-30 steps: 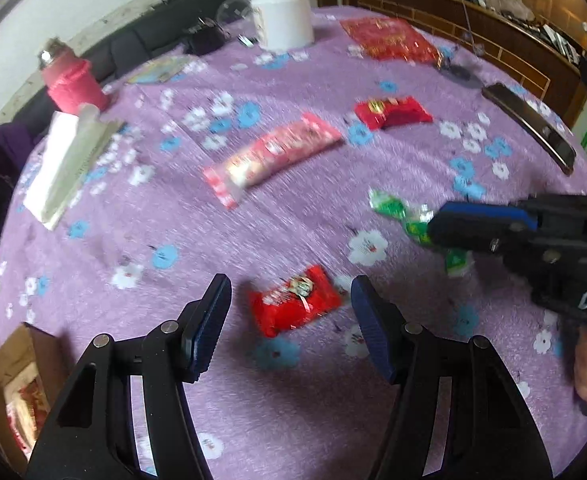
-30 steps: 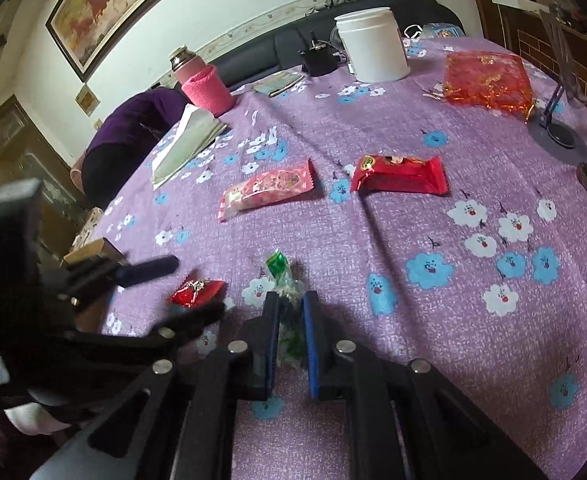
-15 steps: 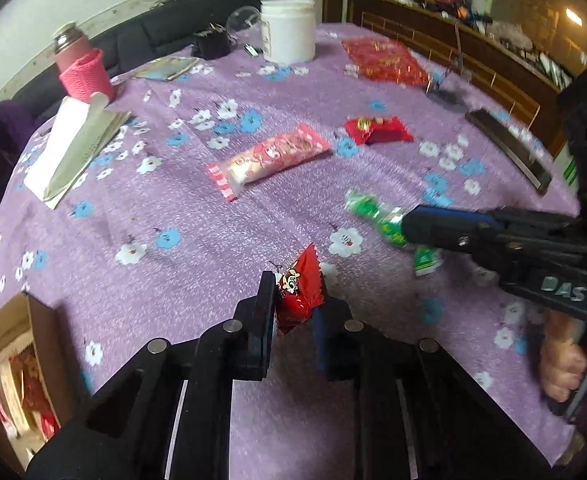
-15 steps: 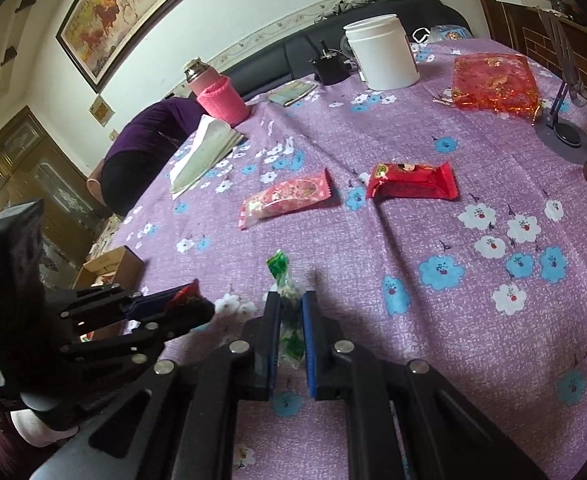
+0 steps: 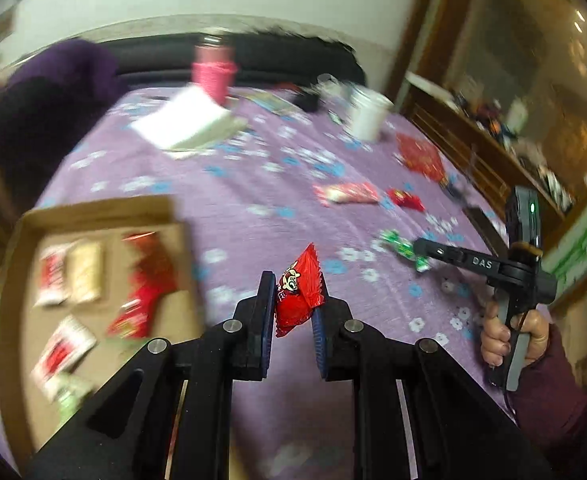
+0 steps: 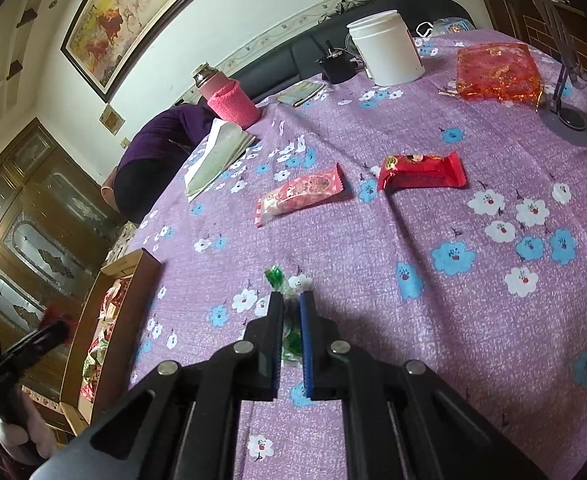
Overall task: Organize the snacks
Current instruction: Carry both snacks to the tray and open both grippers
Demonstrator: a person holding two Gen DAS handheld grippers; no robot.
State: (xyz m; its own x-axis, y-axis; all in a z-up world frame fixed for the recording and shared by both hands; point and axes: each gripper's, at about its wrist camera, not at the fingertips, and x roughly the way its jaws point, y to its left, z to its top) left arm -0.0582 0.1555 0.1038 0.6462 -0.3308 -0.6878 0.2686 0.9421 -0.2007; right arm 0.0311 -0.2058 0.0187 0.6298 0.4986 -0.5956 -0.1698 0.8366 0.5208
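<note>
Snacks occupy both tools: the left hand-held gripper (image 5: 291,308) pinches a small red foil snack packet (image 5: 298,294) in the air above the purple flowered desk (image 6: 433,320), with the open brown cardboard box of snacks (image 5: 93,264) at its nine o'clock. The right hand-held gripper (image 6: 291,330) is pinched on a green clear-wrapped candy (image 6: 287,312) low over the cloth. A pink snack bar (image 6: 299,194) and a red snack bar (image 6: 421,172) lie at its twelve o'clock.
</note>
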